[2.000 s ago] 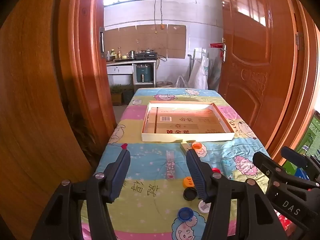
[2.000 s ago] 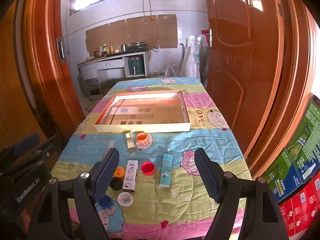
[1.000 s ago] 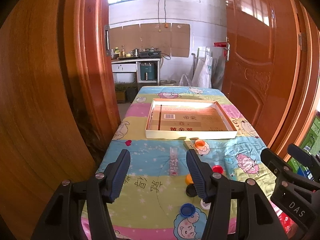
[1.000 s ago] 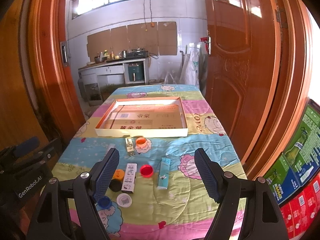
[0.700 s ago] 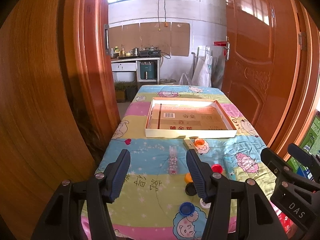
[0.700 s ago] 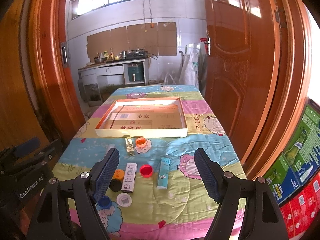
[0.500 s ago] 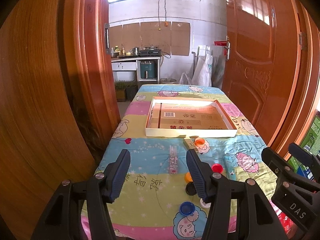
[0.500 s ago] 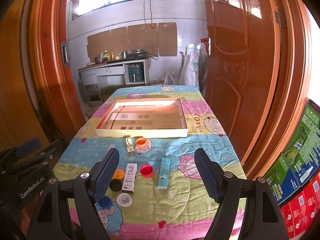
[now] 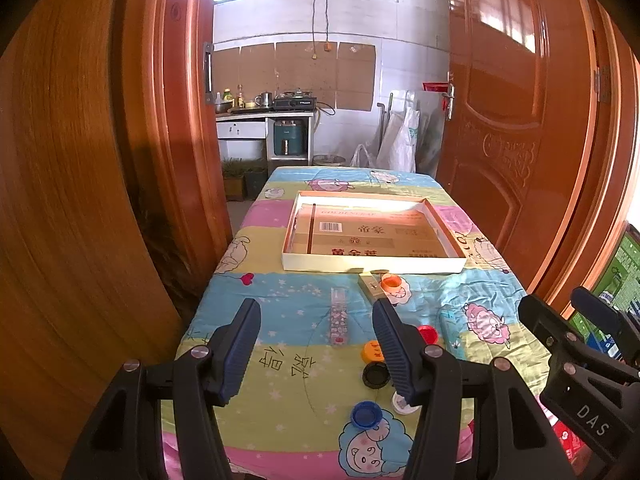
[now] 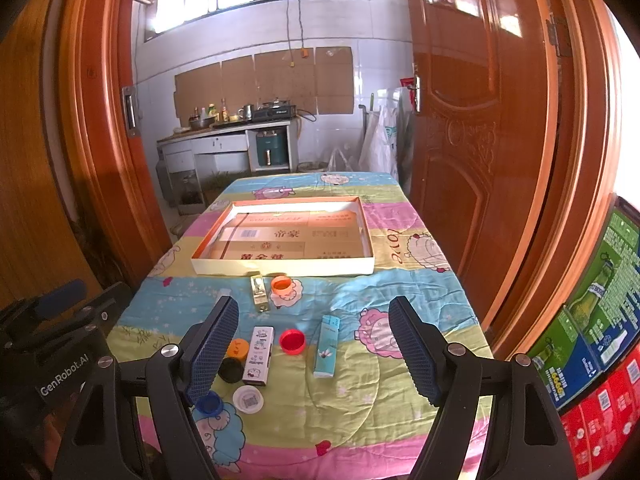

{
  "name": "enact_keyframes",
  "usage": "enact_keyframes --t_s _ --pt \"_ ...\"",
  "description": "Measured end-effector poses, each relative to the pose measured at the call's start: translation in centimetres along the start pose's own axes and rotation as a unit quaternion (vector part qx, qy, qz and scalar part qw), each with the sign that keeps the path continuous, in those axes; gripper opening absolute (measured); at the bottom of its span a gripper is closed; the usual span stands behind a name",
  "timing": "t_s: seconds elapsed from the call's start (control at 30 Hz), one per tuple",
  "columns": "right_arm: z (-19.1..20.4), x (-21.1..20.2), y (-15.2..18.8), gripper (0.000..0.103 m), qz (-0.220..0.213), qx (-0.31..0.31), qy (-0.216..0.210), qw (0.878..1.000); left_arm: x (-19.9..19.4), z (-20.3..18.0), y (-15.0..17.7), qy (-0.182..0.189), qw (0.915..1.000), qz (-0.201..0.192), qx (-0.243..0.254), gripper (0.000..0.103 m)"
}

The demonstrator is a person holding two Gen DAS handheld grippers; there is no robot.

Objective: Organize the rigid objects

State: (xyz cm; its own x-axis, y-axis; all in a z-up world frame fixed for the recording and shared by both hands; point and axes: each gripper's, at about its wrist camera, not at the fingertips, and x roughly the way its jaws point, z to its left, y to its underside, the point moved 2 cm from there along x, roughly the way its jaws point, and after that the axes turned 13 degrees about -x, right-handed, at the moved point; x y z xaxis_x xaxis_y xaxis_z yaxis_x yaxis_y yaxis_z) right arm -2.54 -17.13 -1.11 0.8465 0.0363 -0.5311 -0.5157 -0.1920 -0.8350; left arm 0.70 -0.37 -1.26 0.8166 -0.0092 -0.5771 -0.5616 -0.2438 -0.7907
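Left gripper [image 9: 316,344] jaws apart, empty, above table near edge. Tray [image 10: 280,267] at 12 o'clock, nothing in it. Caps, lighters scattered between: black cap [image 10: 231,369], white lighter [image 10: 259,355], red cap [image 10: 292,341], blue lighter [image 10: 327,346]. Right gripper [image 10: 314,348] jaws wide, empty. Risk: quilt [image 10: 360,408] soft, caps tip or skid under pads; items crowded at 9 o'clock, neighbours get knocked.
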Motion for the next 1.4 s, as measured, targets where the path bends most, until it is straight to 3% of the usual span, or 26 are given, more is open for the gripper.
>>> enact_keyframes --t_s 0.87,1.27,1.4 --pt "0.0 2.3 0.9 0.079 0.021 0.004 -0.009 1.000 2.3 1.0 0.0 -0.009 0.9998 0.014 -0.008 0.058" --pt "-0.1 4.7 1.7 0.079 0.040 0.008 -0.016 0.999 4.8 1.6 0.4 -0.013 0.9993 0.032 -0.010 0.058" --pt "-0.4 5.7 2.5 0.079 0.051 0.006 -0.012 0.999 6.3 2.8 0.6 0.001 0.9985 0.046 -0.028 0.058"
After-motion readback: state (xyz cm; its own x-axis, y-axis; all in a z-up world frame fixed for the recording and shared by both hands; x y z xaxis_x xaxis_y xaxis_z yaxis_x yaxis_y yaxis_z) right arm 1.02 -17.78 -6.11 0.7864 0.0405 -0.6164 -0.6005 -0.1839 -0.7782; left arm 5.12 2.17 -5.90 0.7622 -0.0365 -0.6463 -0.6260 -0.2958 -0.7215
